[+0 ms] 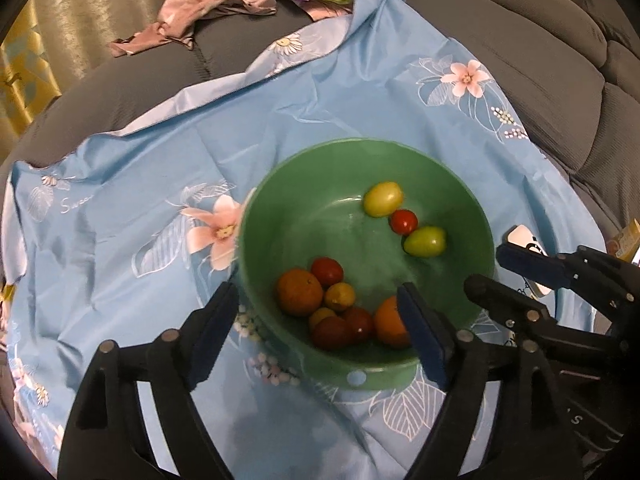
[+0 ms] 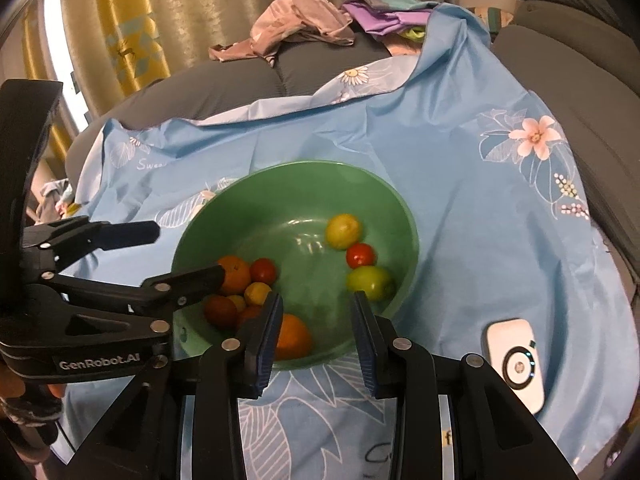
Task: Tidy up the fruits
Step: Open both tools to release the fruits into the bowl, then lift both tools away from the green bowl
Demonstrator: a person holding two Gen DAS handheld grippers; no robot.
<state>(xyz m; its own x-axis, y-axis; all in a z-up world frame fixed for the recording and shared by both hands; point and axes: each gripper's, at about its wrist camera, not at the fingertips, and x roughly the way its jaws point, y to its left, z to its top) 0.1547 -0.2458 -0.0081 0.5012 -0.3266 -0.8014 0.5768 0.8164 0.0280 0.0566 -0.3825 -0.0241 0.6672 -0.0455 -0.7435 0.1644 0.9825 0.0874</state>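
A green bowl [image 1: 460, 216] [image 2: 404, 216] sits on a light blue floral cloth and holds several small fruits. A yellow-green fruit [image 1: 383, 199] [image 2: 343, 231], a small red tomato [image 1: 404, 221] [image 2: 360, 255] and a green fruit [image 1: 425, 241] [image 2: 370, 283] lie at its far right. Oranges [image 1: 299, 291] [image 2: 294, 338], red tomatoes and small yellow fruits cluster at its near side. My left gripper [image 1: 316, 320] [image 2: 176, 254] is open and empty over the bowl's near-left rim. My right gripper [image 2: 316, 332] [image 1: 486, 270] is open and empty at the near rim.
The blue cloth [image 1: 320, 92] covers a grey padded sofa [image 1: 540, 40]. A white device [image 2: 516, 360] lies on the cloth right of the bowl. Crumpled pink and purple clothes [image 2: 304, 20] lie at the back. Curtains [image 2: 180, 0] hang behind.
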